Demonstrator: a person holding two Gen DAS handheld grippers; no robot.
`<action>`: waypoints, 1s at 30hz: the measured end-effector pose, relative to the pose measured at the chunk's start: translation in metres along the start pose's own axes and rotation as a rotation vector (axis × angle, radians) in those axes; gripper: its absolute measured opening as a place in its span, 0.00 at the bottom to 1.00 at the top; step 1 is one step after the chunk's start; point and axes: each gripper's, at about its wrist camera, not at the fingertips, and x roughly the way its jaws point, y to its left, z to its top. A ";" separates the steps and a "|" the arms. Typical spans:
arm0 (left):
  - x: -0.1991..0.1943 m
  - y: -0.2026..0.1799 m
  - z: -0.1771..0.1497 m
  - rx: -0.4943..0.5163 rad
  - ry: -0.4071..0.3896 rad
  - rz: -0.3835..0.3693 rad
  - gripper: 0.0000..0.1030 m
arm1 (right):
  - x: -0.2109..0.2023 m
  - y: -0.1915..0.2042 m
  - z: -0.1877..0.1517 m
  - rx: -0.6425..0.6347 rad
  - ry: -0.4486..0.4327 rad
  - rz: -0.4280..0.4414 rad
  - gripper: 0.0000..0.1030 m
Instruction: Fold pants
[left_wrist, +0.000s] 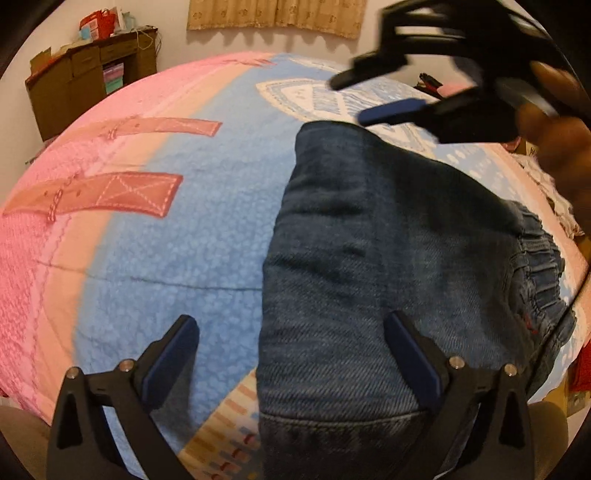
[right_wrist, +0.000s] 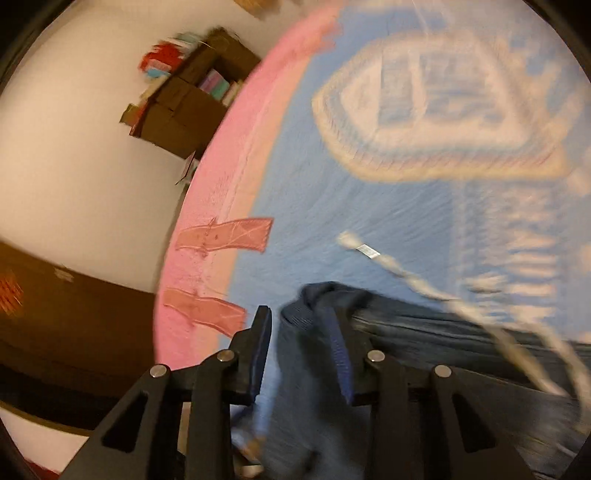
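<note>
Dark blue jeans (left_wrist: 369, 240) lie folded lengthwise on the bed, with the gathered elastic waistband (left_wrist: 535, 258) at the right. My left gripper (left_wrist: 293, 350) hovers over their near end, open wide, with the jeans' left edge running between its fingers and untouched by either pad. My right gripper (left_wrist: 351, 99), held by a hand (left_wrist: 561, 155), hangs above the jeans' far end with its jaws partly apart and the bedspread showing between them. In the blurred right wrist view the right gripper (right_wrist: 297, 317) has a corner of the jeans (right_wrist: 443, 332) below its gap.
The pink and blue bedspread (left_wrist: 166, 240) covers the bed. A brown cabinet (left_wrist: 85, 85) with clutter on top stands by the far wall, and a curtain (left_wrist: 273, 14) hangs behind. A pale cord (right_wrist: 406, 277) crosses the right wrist view. Dark wooden furniture (right_wrist: 55, 314) lies beyond the bed's edge.
</note>
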 end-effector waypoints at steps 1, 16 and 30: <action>-0.001 0.001 -0.001 0.004 -0.009 0.000 1.00 | 0.005 -0.001 0.004 0.020 0.017 -0.002 0.33; -0.007 0.001 -0.008 -0.015 -0.031 0.001 1.00 | 0.062 -0.027 0.019 0.181 0.167 -0.030 0.35; -0.011 -0.002 -0.010 -0.003 -0.046 0.000 1.00 | -0.010 -0.058 0.051 0.257 -0.253 0.199 0.02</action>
